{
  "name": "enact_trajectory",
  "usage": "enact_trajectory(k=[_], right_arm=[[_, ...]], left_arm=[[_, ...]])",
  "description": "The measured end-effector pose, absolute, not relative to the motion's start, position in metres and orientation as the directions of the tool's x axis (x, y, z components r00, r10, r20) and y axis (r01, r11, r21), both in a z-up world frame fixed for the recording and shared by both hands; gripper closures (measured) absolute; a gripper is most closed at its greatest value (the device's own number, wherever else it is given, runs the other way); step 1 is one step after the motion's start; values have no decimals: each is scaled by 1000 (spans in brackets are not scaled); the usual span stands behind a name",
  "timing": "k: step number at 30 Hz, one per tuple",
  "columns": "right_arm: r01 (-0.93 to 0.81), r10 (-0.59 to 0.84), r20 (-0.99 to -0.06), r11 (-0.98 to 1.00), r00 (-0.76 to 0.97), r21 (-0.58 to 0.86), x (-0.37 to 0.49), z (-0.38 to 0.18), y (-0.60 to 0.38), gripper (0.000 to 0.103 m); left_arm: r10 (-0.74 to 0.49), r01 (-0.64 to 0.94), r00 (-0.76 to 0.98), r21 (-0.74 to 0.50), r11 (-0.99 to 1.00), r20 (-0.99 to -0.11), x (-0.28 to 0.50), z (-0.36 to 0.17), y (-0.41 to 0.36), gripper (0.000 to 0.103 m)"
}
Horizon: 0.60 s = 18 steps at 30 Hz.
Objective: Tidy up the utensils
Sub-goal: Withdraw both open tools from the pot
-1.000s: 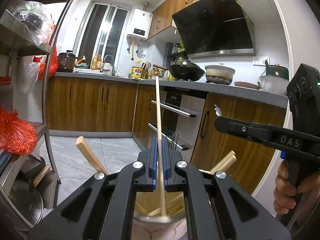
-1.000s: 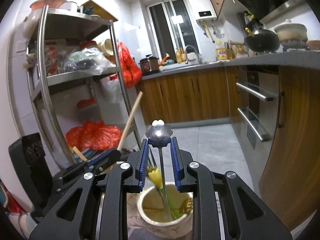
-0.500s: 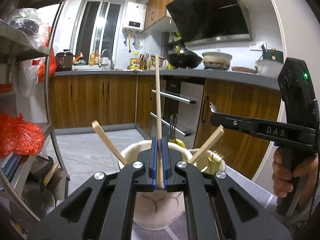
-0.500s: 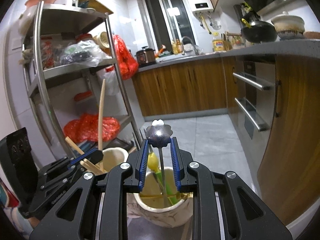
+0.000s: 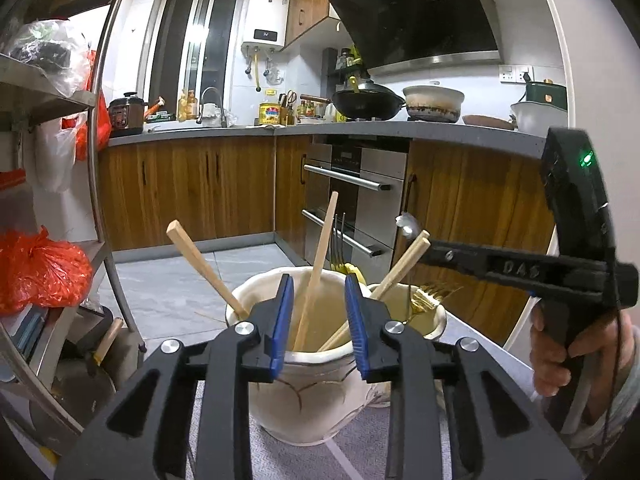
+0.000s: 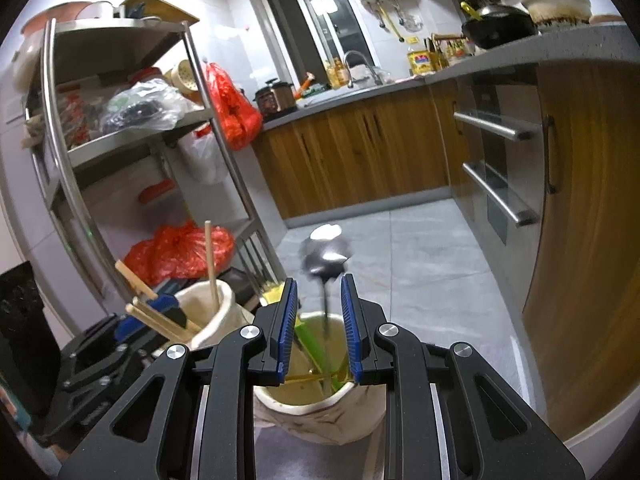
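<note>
Over the left pot (image 5: pixel 308 396), the left gripper (image 5: pixel 318 320) stands with its jaws spread wide and nothing between the pads. A chopstick (image 5: pixel 318 268) stands between the jaws without touching them, its lower end inside the pot, leaning on the rim. Two more chopsticks lean out to either side.

Over the right pot (image 6: pixel 320 412), the right gripper (image 6: pixel 320 328) is likewise open and empty. A metal spoon (image 6: pixel 326 256) stands in that pot between the pads, bowl upward and blurred; judged unsettled, possibly tipping. Green and yellow utensils also stand inside.

Sorting appears sound: sticks in one pot, metal and plastic ware in the other, the pots just beside each other on a cloth (image 5: pixel 280 452).

Risks noted:
- Spoon is top-heavy with bowl up. It could swing against a pad or fall over the rim if the gripper moves sideways.
- Either gripper withdrawn at an angle would catch the upright handle between its jaws and lever it out.
- Chopsticks lean far out; a knock from the right gripper, which hangs close above them, could flick one onto the floor.
- Pots stand near the table edge; whether they are stable cannot be told.
</note>
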State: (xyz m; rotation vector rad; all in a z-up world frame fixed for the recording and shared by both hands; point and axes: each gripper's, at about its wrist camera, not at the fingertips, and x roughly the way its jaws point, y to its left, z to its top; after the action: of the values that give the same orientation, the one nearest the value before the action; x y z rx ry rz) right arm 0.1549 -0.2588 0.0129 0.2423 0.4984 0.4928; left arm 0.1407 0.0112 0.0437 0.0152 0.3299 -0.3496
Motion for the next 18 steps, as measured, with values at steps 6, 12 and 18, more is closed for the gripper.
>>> enact_trajectory(k=[6,12,18], right_arm=[[-400,521,-385,846,762,353,151,15,-261,54],[-397,536,-353,829,767,394,143,22,-272,23],[-405,568,-326,796,755,450,127,31,-284,5]], left_arm=[[-333,339,887,-40,940,-321,139,45,10,76],[-319,323,894,-40,945,-314,128,50,11,51],[-295,291,913,-56,955,-282,103,61,19,16]])
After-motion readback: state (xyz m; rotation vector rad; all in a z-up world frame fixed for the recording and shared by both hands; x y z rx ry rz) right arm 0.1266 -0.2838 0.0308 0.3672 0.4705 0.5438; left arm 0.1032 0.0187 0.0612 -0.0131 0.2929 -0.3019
